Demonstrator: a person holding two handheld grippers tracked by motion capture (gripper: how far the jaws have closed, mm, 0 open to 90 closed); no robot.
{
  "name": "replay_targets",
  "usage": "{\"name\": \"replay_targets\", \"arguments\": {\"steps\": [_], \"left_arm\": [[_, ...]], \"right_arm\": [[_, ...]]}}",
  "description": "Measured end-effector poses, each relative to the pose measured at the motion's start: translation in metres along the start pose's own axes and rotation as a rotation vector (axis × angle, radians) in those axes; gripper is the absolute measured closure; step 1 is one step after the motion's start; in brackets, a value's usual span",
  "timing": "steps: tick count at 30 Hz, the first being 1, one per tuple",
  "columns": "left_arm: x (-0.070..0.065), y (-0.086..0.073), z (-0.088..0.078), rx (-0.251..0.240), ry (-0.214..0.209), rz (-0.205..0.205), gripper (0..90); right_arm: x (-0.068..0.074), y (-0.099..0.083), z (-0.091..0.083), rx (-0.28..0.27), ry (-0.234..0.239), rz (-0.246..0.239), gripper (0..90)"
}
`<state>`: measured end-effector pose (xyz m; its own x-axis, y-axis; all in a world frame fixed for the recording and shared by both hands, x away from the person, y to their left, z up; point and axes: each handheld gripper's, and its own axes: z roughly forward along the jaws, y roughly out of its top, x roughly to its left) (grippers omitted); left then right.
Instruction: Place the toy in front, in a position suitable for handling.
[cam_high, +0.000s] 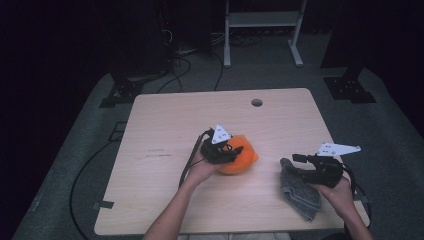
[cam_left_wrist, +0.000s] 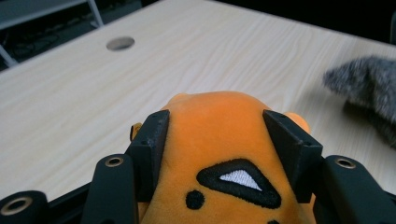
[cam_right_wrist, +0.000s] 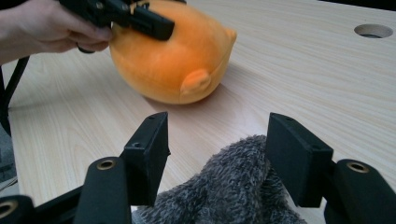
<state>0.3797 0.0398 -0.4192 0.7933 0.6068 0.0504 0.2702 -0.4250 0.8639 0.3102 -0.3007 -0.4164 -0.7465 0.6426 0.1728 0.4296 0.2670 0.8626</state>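
Orange plush toy (cam_high: 240, 159) is clamped by the left gripper (cam_high: 235, 150) mid-table, while grey cloth (cam_high: 299, 192) near the right edge lies between the right gripper's (cam_high: 300, 165) parted jaws.

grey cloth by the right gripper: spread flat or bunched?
Bunched. The grey cloth lies in a rumpled heap near the table's front edge, and the right gripper view shows a raised fuzzy fold between its jaws.

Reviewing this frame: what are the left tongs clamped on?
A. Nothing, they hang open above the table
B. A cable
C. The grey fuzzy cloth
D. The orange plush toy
D. In the left gripper view, the two black jaws of the left tongs press into both sides of the orange plush toy, while the grey fuzzy cloth lies apart near the right tongs.
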Motion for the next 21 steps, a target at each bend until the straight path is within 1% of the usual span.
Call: {"name": "replay_targets", "arguments": {"steps": [2, 3, 4, 5, 6, 7, 8, 9, 10, 12, 13, 17, 20, 21], "left_arm": [[0.001, -0.003, -0.001, -0.01, -0.002, -0.016, 42.4], [0.002, -0.003, -0.001, -0.005, -0.002, -0.02, 41.4], [0.003, -0.003, -0.002, -0.004, 0.005, -0.033, 35.2], [0.003, -0.003, -0.002, -0.004, 0.005, -0.033, 31.6], [0.004, -0.001, -0.004, 0.002, 0.008, -0.038, 31.6], [0.004, 0.001, -0.008, -0.013, 0.01, -0.048, 25.7], [0.004, 0.001, -0.008, -0.013, 0.01, -0.048, 23.4], [0.005, 0.003, -0.011, -0.021, 0.015, -0.053, 23.4], [0.005, 0.005, -0.014, -0.031, 0.018, -0.059, 20.4], [0.006, 0.006, -0.02, -0.042, 0.021, -0.071, 19.0], [0.008, 0.006, -0.024, -0.046, 0.013, -0.089, 17.4], [0.009, 0.004, -0.03, -0.048, 0.017, -0.094, 16.0], [0.009, 0.0, -0.037, -0.047, 0.018, -0.094, 15.9], [0.009, -0.001, -0.04, -0.047, 0.019, -0.093, 15.9]], "right_arm": [[-0.001, 0.0, 0.0, 0.004, 0.001, 0.001, 37.7], [-0.001, -0.001, 0.001, 0.003, 0.003, 0.004, 37.4], [-0.002, -0.001, 0.002, 0.006, 0.005, 0.011, 36.6], [-0.002, -0.001, 0.002, 0.009, 0.003, 0.012, 36.5], [-0.002, -0.001, 0.002, 0.009, 0.003, 0.012, 36.5], [-0.001, 0.0, 0.003, 0.011, 0.007, 0.01, 36.4], [-0.001, 0.0, 0.003, 0.011, 0.007, 0.01, 36.4], [-0.001, 0.0, 0.004, 0.011, 0.007, 0.007, 36.3], [-0.001, 0.0, 0.004, 0.013, 0.005, 0.005, 36.1], [-0.001, 0.0, 0.006, 0.017, 0.007, 0.004, 35.9], [0.0, 0.0, 0.006, 0.024, 0.002, 0.0, 35.7], [-0.001, 0.0, 0.007, 0.023, 0.002, 0.003, 35.5], [-0.002, 0.0, 0.007, 0.025, -0.003, 0.001, 35.4], [-0.003, 0.001, 0.006, 0.018, -0.002, 0.006, 35.0]]}}
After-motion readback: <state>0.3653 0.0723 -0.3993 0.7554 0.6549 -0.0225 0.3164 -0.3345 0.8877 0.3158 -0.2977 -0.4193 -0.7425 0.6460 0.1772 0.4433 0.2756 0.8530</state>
